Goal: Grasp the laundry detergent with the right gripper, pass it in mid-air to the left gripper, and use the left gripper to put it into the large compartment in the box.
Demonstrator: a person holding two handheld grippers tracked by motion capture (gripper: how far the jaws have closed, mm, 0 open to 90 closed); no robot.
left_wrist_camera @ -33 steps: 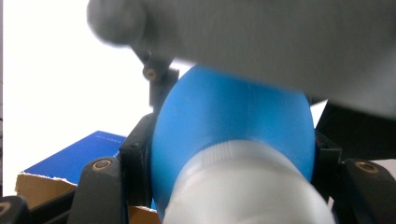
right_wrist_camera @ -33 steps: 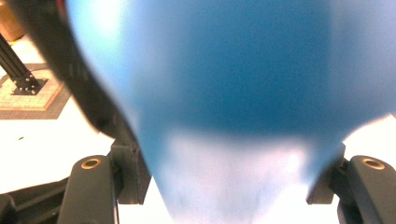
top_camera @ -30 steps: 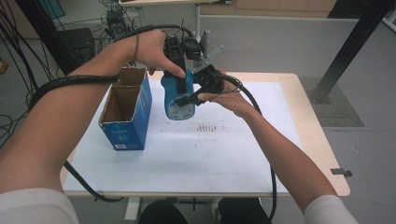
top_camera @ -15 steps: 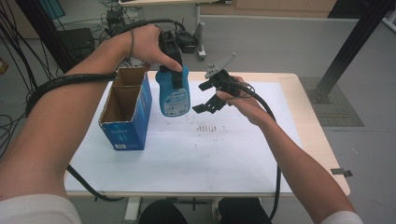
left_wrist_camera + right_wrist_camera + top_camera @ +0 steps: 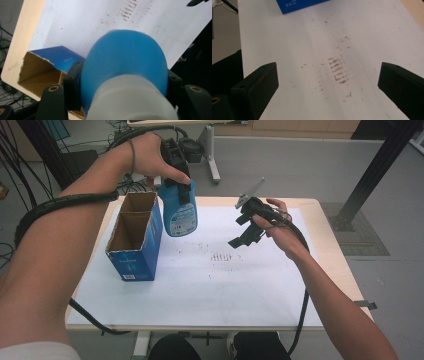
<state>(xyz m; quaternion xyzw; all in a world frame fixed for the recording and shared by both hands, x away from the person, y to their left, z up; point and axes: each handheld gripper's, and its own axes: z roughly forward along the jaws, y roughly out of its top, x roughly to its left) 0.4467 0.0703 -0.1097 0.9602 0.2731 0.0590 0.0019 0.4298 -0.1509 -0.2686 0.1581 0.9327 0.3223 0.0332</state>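
Blue bottle (image 5: pixel 178 215) is pinched hard near its top end by the left gripper's (image 5: pixel 176 180) fingers (image 5: pixel 72 87), one on each side, with the white cap end toward the camera in the left gripper view. It's hanging in the air just beside the blue cardboard box (image 5: pixel 134 242), a bit above and to the right of the box's open top in the high view, not touching it as far as I can tell.

The right gripper (image 5: pixel 245 227) has just spread its fingers (image 5: pixel 255 87) wide and there's nothing between them, only the white sheet with the reddish smudges (image 5: pixel 337 71) below. It sits well off to the right of the box, clear of the bottle.

So I'd call this the carry step: bottle handed over to one hand and on its way to the box. Next move probably means shifting it left over one of the two compartments (image 5: pixel 129 231), keeping it upright, then lowering it straight so it doesn't snag the torn cardboard rim or tip the box on the tabletop (image 5: pixel 320 207).
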